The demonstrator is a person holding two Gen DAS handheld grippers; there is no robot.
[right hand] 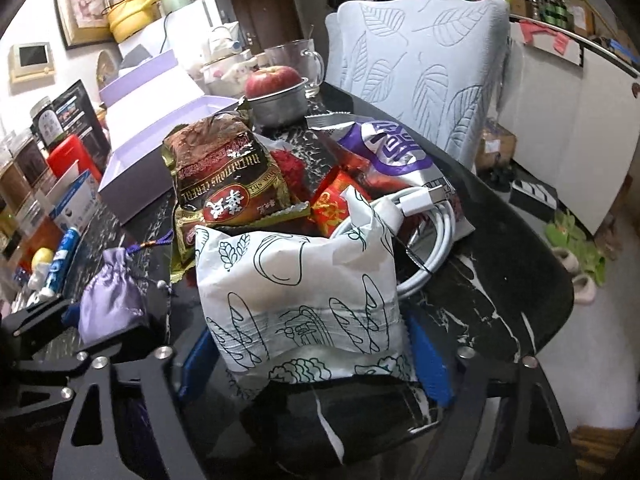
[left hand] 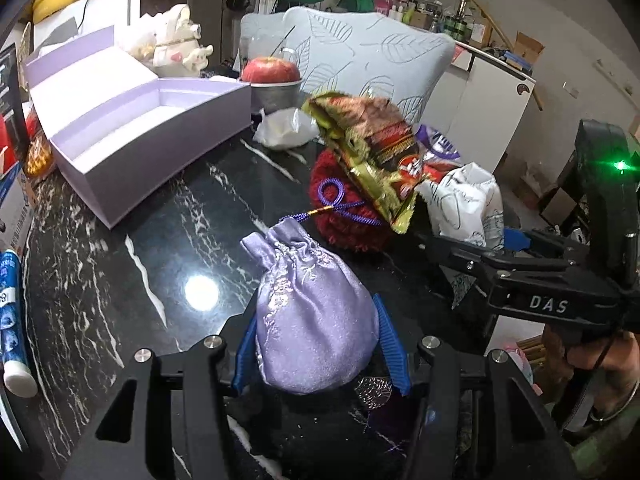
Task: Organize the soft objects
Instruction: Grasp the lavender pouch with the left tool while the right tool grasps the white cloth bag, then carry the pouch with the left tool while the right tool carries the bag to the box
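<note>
The left hand-held gripper (left hand: 318, 344) pinches a lilac drawstring pouch (left hand: 312, 316) between its blue pads; the right hand-held gripper (right hand: 316, 356) brackets a white printed packet (right hand: 304, 300), whether gripping I cannot tell; beyond both, the lilac box (left hand: 120, 128) sits empty while snack bags (right hand: 224, 184) and a red fluffy thing (left hand: 344, 200) remain piled on the surface (left hand: 120, 280); sorting has barely begun.

- The white printed packet (right hand: 304, 300) sits between the right gripper's (right hand: 316, 354) blue pads (right hand: 430, 364), which flank it closely.
- Behind the packet: a brown cereal bag (right hand: 224, 176) and a coiled white cable (right hand: 416, 236).
- Left of the packet: a lilac pouch (right hand: 110, 300) on the black marble desk (right hand: 500, 300).
</note>
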